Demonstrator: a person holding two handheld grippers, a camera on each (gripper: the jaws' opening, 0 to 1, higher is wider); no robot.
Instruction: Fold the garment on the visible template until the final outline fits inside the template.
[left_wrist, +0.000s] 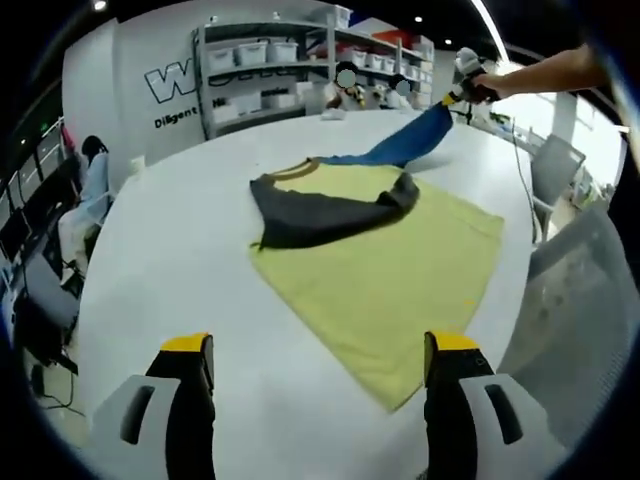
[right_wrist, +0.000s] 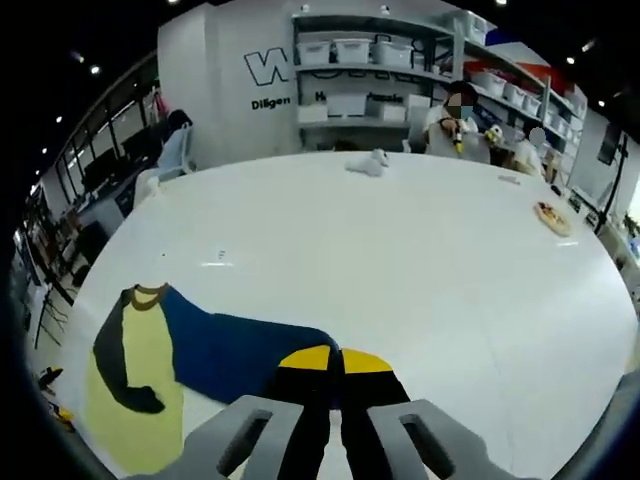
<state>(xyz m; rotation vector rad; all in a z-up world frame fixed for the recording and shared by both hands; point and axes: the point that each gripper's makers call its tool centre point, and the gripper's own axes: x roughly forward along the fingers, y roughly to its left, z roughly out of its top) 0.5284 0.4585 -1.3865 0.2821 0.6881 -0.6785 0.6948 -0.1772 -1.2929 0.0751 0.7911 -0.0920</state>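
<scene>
On the white table (left_wrist: 180, 270) the shirt (left_wrist: 370, 270) lies spread, its blue sleeve (left_wrist: 405, 145) pinched in the closed right gripper (left_wrist: 468, 92) and lifted, the left gripper (left_wrist: 318, 350) open and empty; overpulling could drag the body askew.

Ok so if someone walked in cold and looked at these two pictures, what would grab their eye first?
Probably the yellow garment spread on the white table, with its dark grey sleeve folded across the chest. Next, its blue sleeve stretched up off the table toward the far side, pinched in the right gripper held by a person's hand. In the left gripper view, the left gripper waits open at the near edge, its yellow-tipped jaws holding nothing.
</scene>
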